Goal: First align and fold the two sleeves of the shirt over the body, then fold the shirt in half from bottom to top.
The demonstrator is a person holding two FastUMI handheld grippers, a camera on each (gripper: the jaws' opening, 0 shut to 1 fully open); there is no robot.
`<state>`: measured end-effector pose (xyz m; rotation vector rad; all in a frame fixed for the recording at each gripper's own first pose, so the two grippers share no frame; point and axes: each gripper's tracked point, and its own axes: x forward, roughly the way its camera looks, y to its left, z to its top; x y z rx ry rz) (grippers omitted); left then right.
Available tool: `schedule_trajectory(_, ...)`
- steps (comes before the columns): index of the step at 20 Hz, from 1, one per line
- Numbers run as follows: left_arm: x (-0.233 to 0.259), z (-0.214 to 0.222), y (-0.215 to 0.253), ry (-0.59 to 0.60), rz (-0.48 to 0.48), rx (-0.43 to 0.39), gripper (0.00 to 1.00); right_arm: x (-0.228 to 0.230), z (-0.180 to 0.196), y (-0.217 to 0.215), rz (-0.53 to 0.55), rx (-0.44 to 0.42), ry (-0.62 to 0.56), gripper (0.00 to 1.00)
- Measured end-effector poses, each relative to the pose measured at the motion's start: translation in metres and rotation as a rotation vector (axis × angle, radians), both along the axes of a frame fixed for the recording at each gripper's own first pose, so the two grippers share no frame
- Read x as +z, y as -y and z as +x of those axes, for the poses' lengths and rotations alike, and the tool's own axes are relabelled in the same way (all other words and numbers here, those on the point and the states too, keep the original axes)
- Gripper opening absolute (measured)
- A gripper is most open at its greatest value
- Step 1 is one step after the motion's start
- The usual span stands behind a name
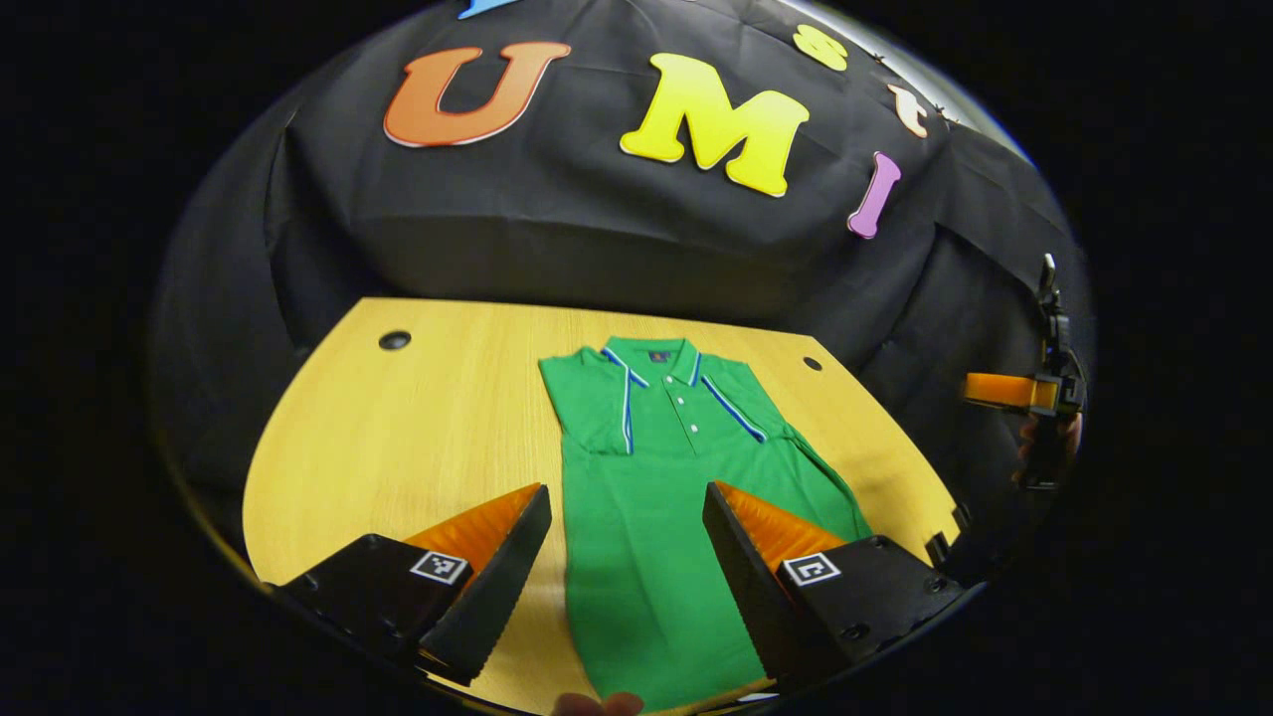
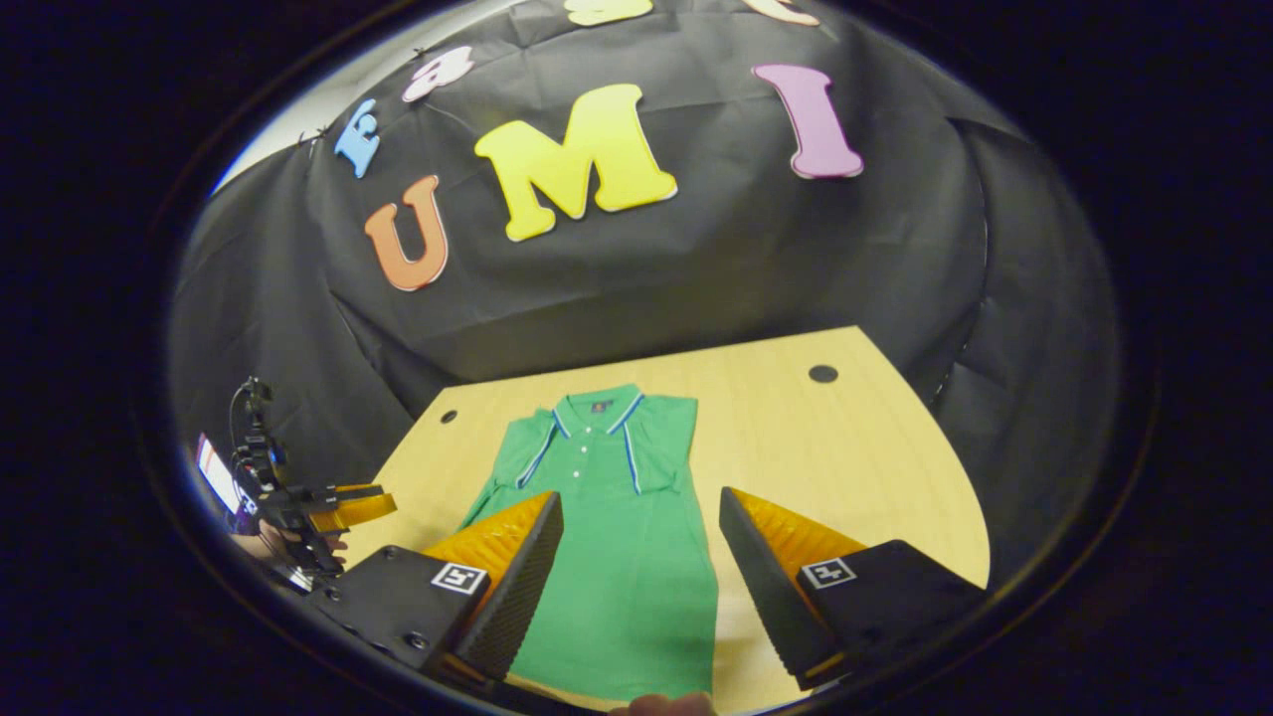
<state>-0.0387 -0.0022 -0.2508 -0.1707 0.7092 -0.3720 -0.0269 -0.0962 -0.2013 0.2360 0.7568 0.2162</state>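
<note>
A green polo shirt point(image 1: 656, 467) with blue and white trim lies flat on the wooden table point(image 1: 398, 447), collar at the far end and both sleeves folded in over the body. My left gripper point(image 1: 627, 492) hangs open above the shirt's lower half, holding nothing. In the right gripper view the same shirt point(image 2: 607, 517) lies lengthwise, and my right gripper point(image 2: 636, 497) stands open above its lower part, also holding nothing. The right gripper point(image 1: 1004, 390) appears off the table's right side in the left gripper view. The left gripper point(image 2: 348, 505) appears at the far left in the right gripper view.
The table has round cable holes near its far corners point(image 1: 395, 340) point(image 2: 822, 374). Bare wood lies left of the shirt in the left gripper view and on the right of the shirt point(image 2: 845, 467) in the right gripper view. Black cloth walls surround the table.
</note>
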Motion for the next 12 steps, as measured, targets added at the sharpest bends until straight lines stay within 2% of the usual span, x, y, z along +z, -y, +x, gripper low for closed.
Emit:
schedule_trajectory(2, -0.016, -0.036, 0.002, -0.112, -0.075, -0.049, 0.99, -0.022, -0.022, 0.008, 0.08, 0.016, -0.105, 0.98)
schedule_trajectory(3, -0.029, -0.058, 0.003, -0.186, -0.11, -0.083, 0.99, -0.032, -0.035, 0.007, 0.152, 0.02, -0.169, 0.94)
schedule_trajectory(5, -0.054, -0.112, 0.0, -0.346, -0.167, -0.134, 0.99, -0.06, -0.061, 0.012, 0.273, 0.005, -0.317, 1.0)
schedule_trajectory(8, -0.078, -0.164, -0.017, -0.518, -0.272, -0.122, 0.99, -0.105, -0.105, 0.027, 0.379, -0.002, -0.535, 0.98)
schedule_trajectory(12, -0.088, -0.191, -0.022, -0.68, -0.432, -0.057, 0.99, -0.141, -0.142, 0.044, 0.429, -0.043, -0.716, 0.98)
